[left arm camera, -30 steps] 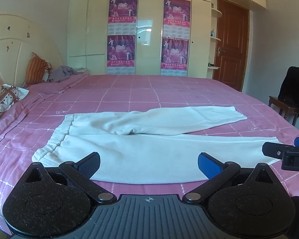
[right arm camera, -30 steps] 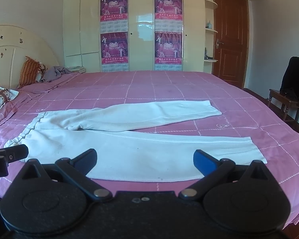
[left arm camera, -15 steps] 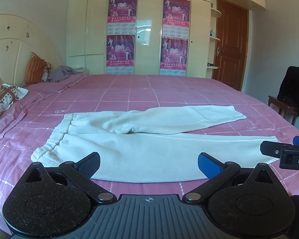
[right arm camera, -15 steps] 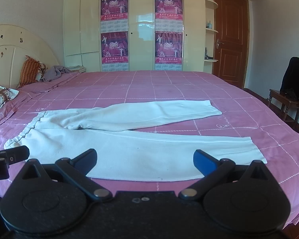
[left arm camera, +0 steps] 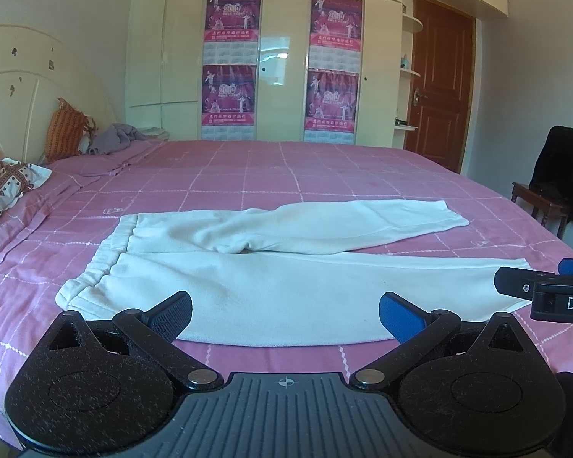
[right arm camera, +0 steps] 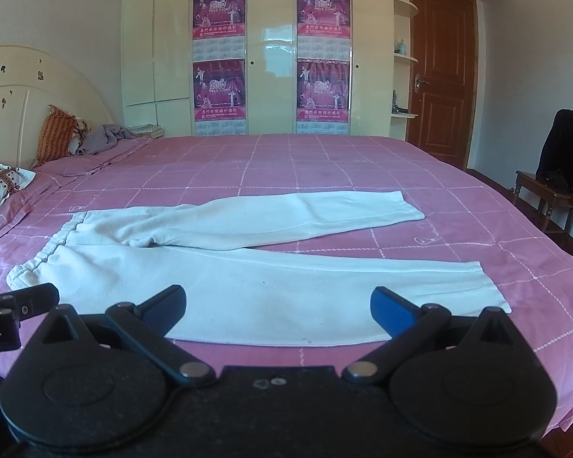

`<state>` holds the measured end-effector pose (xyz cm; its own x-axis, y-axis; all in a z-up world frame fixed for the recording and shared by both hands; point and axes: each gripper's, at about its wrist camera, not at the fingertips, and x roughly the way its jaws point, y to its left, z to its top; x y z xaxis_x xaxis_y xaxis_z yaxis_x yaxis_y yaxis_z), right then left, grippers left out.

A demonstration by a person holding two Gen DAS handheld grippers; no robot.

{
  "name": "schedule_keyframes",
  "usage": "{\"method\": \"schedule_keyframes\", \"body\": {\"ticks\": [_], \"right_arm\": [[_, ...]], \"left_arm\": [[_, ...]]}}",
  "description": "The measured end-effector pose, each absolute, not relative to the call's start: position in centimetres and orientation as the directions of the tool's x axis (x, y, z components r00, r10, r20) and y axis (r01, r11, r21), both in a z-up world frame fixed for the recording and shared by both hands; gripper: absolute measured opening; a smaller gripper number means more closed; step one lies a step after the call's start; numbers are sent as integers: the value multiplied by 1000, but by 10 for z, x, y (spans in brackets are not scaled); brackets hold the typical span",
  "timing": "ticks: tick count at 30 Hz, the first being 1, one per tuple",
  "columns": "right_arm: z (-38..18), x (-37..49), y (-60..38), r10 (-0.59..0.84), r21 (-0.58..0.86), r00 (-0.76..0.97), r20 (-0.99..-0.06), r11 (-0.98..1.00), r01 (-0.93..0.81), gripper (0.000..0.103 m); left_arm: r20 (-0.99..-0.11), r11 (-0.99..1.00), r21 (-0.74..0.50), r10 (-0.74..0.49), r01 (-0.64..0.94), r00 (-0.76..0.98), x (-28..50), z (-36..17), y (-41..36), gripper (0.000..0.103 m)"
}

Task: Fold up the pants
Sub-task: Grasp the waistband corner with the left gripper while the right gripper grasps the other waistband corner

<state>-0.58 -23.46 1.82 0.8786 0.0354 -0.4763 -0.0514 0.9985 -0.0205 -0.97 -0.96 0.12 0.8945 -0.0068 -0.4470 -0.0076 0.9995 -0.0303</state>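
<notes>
A: Anything cut off?

B: The right gripper [left arm camera: 554, 286] shows only partly at the left view's edge; its lettering is cropped.

A: Pants?

B: White pants [right arm camera: 248, 267], soft fleecy cloth, flat on the pink checked bedspread [right arm camera: 324, 168], waistband left, legs splayed in a narrow V.

A: Jaws?

B: Left gripper [left arm camera: 285, 315] and right gripper both wide apart, empty, near the pants' front edge.

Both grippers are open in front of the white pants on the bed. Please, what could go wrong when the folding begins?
1. The pants lie on a loose pink bedsheet; the left gripper or right gripper may pinch the sheet together with the cloth.
2. The far leg lies at an angle and bunched at the crotch, so the legs may stack unevenly.
</notes>
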Motion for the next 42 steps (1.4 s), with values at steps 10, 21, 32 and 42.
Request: {"method": "schedule_keyframes", "body": {"ticks": [10, 21, 32, 42], "right_arm": [[18, -6, -234, 35, -21, 879, -475, 998, -51, 103], [15, -8, -232, 32, -36, 879, -476, 998, -56, 103], [7, 1, -228, 28, -95, 928, -371, 993, -68, 103], [26, 151, -205, 300, -38, 866, -401, 939, -343, 95]], "left_arm": [[-450, 999, -34, -10, -5, 893, -11, 0, -12, 103], [-472, 999, -35, -19, 3, 882, -9, -4, -12, 103], [-548, 968, -251, -167, 29, 820, 36, -20, 29, 103], [-629, 993, -92, 4, -80, 777, 209, -35, 170, 103]]}}
